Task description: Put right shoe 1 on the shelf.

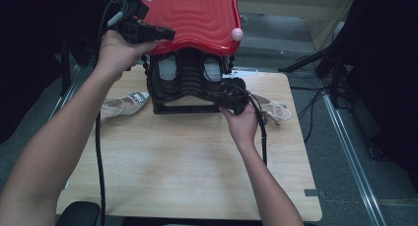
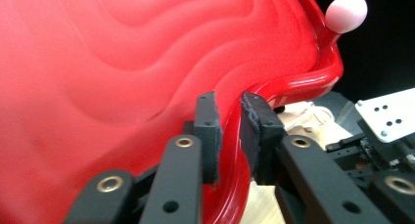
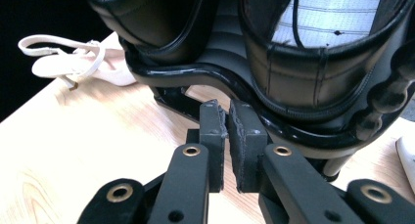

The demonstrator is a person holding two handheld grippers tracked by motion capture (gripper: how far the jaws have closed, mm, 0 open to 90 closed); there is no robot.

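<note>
Two pale sandals lie on the wooden table (image 1: 197, 157), one on each side of a large black case (image 1: 190, 85) that stands near the table's far edge. The case is the biggest thing here and serves as a container: its red wavy lid (image 1: 197, 16) is raised and tilted, with a pink knob (image 1: 237, 34) at one corner. Inside its black moulded hollows sit two dark shoes (image 3: 323, 48) side by side, one showing a pale striped lining. No brand, label or writing can be read on the case, the lid or the shoes.

At the lid's front rim, the left gripper (image 2: 227, 119) has its jaws closed on the red edge, one pad above it and one below. Lower down, the right gripper (image 3: 227, 123) sits at the case's black front rim with its jaws drawn nearly together; whether they pinch the rim or merely touch it cannot be told. The left sandal (image 1: 125, 103) lies left of the case, and the right sandal (image 1: 273, 107) lies just beyond the right hand (image 1: 242, 125).
</note>
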